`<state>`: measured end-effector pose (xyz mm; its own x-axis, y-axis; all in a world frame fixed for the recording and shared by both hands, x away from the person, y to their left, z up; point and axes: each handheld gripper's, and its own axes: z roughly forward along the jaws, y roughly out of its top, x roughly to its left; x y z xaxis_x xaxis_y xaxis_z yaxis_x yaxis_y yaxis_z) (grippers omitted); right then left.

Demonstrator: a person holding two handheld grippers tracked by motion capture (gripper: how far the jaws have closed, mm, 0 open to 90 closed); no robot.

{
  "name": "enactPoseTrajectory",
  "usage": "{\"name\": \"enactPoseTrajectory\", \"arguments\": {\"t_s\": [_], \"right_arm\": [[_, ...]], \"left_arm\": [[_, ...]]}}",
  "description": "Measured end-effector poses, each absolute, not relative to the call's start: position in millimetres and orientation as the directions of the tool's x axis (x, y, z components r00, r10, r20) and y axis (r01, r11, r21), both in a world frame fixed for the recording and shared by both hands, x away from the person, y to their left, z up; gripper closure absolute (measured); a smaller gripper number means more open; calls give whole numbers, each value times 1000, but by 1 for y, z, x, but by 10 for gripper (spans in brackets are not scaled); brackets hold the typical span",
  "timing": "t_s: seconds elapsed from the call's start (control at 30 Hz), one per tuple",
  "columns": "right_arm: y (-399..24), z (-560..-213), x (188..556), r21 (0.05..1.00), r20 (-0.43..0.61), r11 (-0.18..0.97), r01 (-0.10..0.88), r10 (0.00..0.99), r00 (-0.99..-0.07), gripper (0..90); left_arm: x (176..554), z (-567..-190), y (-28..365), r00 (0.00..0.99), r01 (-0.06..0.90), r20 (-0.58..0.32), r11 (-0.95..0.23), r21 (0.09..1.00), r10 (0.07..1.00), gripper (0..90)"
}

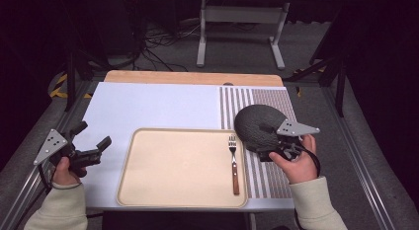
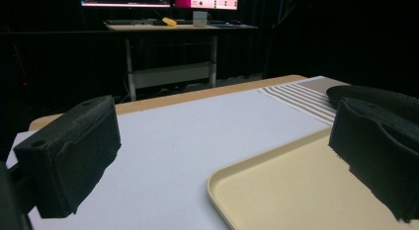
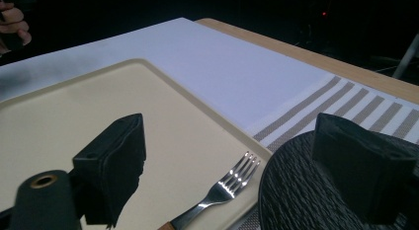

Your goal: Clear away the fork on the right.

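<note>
On the table [image 1: 148, 78], a wooden top shows as a strip along the far edge, and a large white mat [image 1: 153, 104] covers most of it, with a brown-striped band [image 1: 276, 99] at its right side. Near the front edge lies a wide beige tray [image 1: 173, 166], bare over most of its floor. To the right of the tray, on the striped band, sits a dark, round woven placemat [image 1: 254, 124], its left edge reaching the tray's right rim.

At the far left, off the tray, the left gripper [image 1: 91, 141] is held in one hand above the white mat, its jaws spread wide with nothing between them; the left gripper view shows the mat and the tray's corner in the gap. At the right, the right gripper [image 1: 269, 141] is over the near side of the woven placemat, jaws wide apart; in the right gripper view one jaw stands above the tray and the other above the placemat [image 3: 296, 190], gripping neither.

Smallest is a fork [image 1: 234, 163] with a wooden handle, lying inside the tray along its right rim, tines pointing away from the person.
</note>
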<state>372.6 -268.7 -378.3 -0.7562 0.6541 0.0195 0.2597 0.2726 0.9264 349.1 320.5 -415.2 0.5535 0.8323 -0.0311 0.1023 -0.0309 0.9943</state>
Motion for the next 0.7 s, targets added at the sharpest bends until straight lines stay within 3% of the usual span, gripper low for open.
{"name": "enactPoseTrajectory", "arguments": {"t_s": [0.23,0.7], "right_arm": [[-290,-402,365,965,37,168,202,674,-737,131],[-310,-433,356,975,13,144,171,727,-686,135]], "left_arm": [[350,-417,321,551,107,-34,-31,994,834,0],[350,-421,321,558,100,-19,-44,994,829,0]]}}
